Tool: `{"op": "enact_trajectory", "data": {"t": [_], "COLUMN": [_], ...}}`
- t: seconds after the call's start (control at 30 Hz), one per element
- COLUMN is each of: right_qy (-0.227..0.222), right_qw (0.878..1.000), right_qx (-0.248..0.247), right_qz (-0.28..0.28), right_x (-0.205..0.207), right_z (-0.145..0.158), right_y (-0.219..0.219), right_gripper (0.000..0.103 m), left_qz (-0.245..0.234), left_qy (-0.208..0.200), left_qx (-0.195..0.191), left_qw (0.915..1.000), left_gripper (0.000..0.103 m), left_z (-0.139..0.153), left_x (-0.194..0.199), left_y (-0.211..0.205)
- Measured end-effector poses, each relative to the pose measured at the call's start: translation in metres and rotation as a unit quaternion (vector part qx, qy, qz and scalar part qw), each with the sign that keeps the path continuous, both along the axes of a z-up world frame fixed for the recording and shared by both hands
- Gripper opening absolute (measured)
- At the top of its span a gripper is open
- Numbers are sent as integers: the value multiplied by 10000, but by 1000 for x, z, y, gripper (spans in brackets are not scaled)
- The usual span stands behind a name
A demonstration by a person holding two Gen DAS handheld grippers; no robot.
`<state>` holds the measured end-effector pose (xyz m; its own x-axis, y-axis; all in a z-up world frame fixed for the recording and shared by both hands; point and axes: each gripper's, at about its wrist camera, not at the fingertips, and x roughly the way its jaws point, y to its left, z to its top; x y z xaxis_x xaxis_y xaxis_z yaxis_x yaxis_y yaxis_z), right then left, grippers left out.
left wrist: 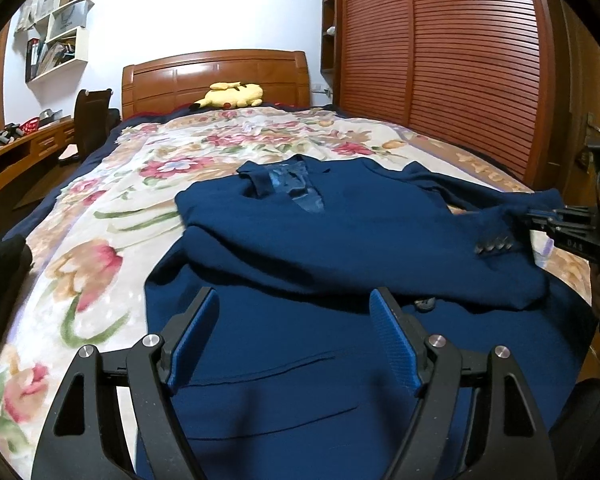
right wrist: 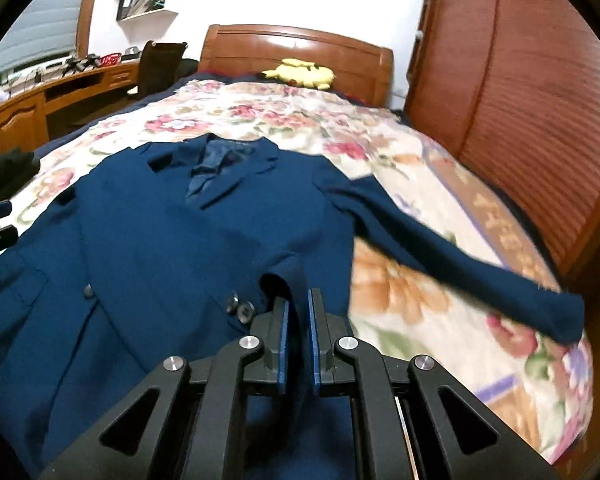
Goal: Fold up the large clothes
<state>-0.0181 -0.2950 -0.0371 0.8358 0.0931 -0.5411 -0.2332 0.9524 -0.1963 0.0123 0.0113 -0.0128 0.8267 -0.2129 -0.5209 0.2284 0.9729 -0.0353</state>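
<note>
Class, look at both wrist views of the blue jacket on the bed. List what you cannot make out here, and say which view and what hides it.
- Left wrist view: the jacket hem is cut off by the bottom edge and the left gripper.
- Right wrist view: the cuff cloth pinched in the right gripper is hidden between its fingers.
- Right wrist view: the other sleeve is motion-blurred.
- Both views: shelf items are too small to tell.

Blazer [left wrist: 340,240]: navy matt woven cloth, satin-sheened lining. Blanket [left wrist: 112,208]: floral plush fleece. Headboard [left wrist: 216,76]: glossy varnished wood. Left gripper [left wrist: 294,340]: matt black plastic, ribbed blue pads [left wrist: 396,344], bright metal pins.
</note>
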Motion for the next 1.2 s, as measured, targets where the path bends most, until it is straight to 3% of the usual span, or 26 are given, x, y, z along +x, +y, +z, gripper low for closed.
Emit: {"op": "enact_trajectory", "data": {"t": [0.1, 0.17, 0.33, 0.73, 0.93, 1.2], "right_qy": [-11, -59, -196, 64, -79, 4], "right_qw": [10000, 9999, 9996, 9981, 9962, 9903], "right_qx": [16, 39, 86, -106, -193, -286], "right_qz": [-45, -104, -199, -607, -842, -1356], "right_x": [-6, -11, -12, 29, 45, 78], "right_z": [5, 13, 18, -2, 6, 8], "right_y": [-9, -7, -13, -65, -98, -142], "right_gripper": [8, 13, 48, 52, 70, 71], "left_qz": [-86, -139, -287, -491, -522, -483], "left_qy": [-1, -5, -34, -53, -69, -125], "left_qx": [2, 15, 46, 100, 89, 55], "left_qw": [10000, 9999, 9996, 9987, 9986, 9987], "left_gripper": [78, 78, 78, 78, 78, 78], "left_z": [1, 1, 3, 5, 6, 8], "left_x": [1, 1, 0, 7, 8, 10], "left_y": [-9, -15, -30, -58, -63, -68]}}
